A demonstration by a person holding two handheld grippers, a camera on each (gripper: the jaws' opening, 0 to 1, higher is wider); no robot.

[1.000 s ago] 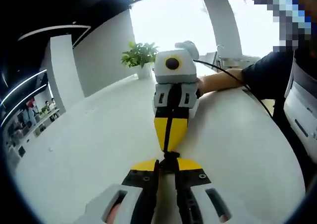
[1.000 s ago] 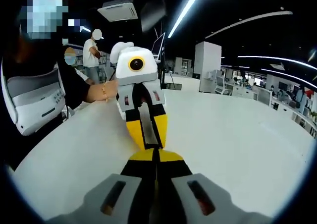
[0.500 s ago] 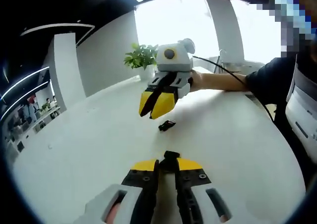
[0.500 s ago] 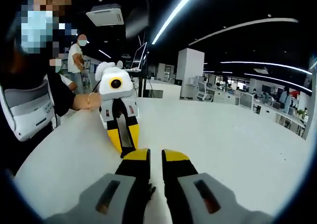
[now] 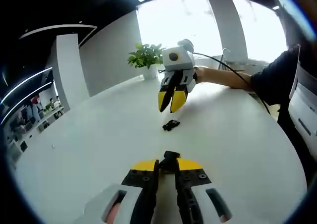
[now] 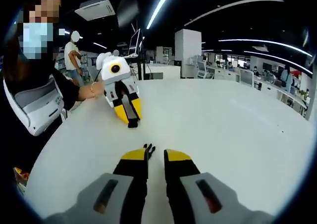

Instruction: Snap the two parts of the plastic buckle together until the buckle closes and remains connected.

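Since half a second ago the right gripper (image 5: 171, 98) has drawn farther back from the left gripper (image 5: 167, 165) and now hangs above the white table (image 5: 89, 149), jaws parted and empty. The loose buckle part (image 5: 171, 125) it dropped lies on the table where it lay then, between the two grippers and nearer the right one. The left gripper stays clenched on the other buckle part (image 5: 171, 157), whose black tip pokes out just past its yellow jaw tips.

In the right gripper view, the right gripper (image 6: 156, 156) stands released, the loose buckle part (image 6: 148, 150) just beside the tip of one of its jaws. The left gripper (image 6: 128, 112) sits farther out, well apart. The buckle is not joined.

Beyond the right gripper, a potted plant (image 5: 146, 58) stands at the far table edge. No legible writing or brand marks.
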